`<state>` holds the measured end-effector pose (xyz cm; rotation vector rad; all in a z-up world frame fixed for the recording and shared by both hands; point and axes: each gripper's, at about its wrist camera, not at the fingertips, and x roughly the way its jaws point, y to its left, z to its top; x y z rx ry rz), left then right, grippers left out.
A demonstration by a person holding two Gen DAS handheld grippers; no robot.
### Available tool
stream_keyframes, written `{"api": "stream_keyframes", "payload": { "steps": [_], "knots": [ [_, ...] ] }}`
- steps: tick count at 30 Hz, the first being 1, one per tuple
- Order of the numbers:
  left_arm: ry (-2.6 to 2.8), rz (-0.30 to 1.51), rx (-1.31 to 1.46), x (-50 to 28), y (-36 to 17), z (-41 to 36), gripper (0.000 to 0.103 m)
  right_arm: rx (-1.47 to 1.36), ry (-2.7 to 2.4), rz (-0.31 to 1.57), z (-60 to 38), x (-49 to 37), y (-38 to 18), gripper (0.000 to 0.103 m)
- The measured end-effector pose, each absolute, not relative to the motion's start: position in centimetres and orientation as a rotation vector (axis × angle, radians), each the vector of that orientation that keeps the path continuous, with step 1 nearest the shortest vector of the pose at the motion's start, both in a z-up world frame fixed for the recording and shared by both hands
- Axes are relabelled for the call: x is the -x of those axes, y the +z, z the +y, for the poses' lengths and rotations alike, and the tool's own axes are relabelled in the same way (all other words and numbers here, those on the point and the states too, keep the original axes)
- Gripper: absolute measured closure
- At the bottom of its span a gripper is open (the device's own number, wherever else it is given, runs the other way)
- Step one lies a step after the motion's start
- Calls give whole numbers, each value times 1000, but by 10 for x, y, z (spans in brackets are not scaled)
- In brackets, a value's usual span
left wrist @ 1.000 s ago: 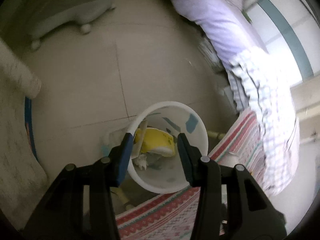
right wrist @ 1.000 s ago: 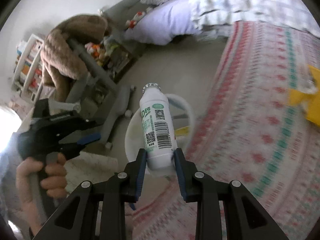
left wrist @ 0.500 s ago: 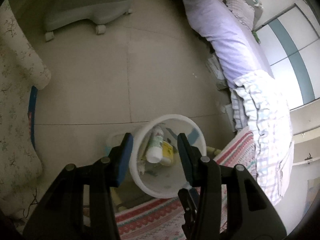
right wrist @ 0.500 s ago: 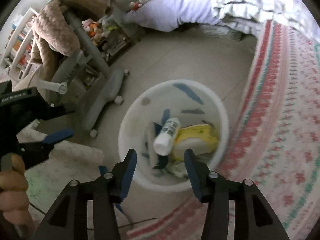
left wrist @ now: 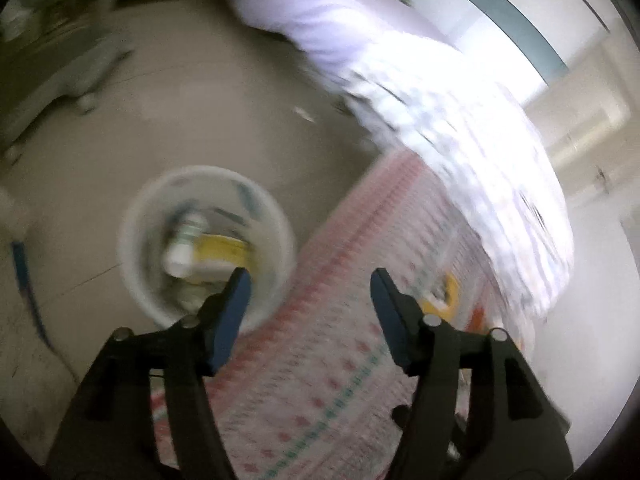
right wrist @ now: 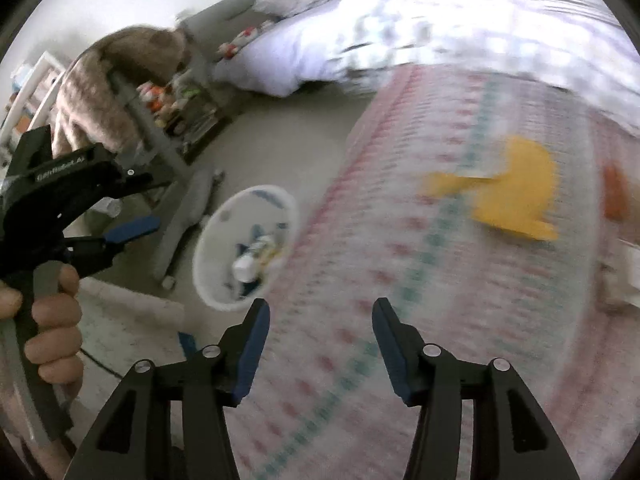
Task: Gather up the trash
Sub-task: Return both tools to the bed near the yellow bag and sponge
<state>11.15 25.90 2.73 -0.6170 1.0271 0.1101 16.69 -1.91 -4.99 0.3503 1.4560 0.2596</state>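
Observation:
A white round bin (left wrist: 136, 256) stands on the floor beside the bed; it also shows in the right wrist view (right wrist: 212, 240). Inside it lie a white bottle (left wrist: 182, 246) and a yellow wrapper (left wrist: 220, 254). My left gripper (left wrist: 310, 292) is open and empty, above the bed edge to the right of the bin. My right gripper (right wrist: 320, 320) is open and empty over the patterned bedspread (right wrist: 440, 320). A yellow wrapper (right wrist: 516, 188) lies on the bedspread ahead to the right; it is partly seen in the left wrist view (left wrist: 448, 292). Both views are blurred.
A red item (right wrist: 614, 196) lies at the bed's right edge. A white quilt (right wrist: 460, 20) is piled at the far side. A grey wheeled chair base (right wrist: 188, 216) and a brown plush toy (right wrist: 120, 80) stand left of the bin. A patterned mat (right wrist: 120, 320) lies on the floor.
The right gripper opened and dropped the white bottle into the bin. Both grippers have since swung right, from above the bin to over the bedspread. The left jaws opened wider.

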Motion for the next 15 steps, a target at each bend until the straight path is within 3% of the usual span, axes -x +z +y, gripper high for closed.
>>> {"api": "stream_keyframes", "payload": {
  "steps": [9, 15],
  "knots": [
    [-196, 1068, 319, -142, 31, 122, 32, -348, -33, 1408, -174, -143, 2, 37],
    [-211, 1100, 88, -177, 1, 71, 32, -469, -204, 1360, -251, -116, -4, 35]
  ]
}}
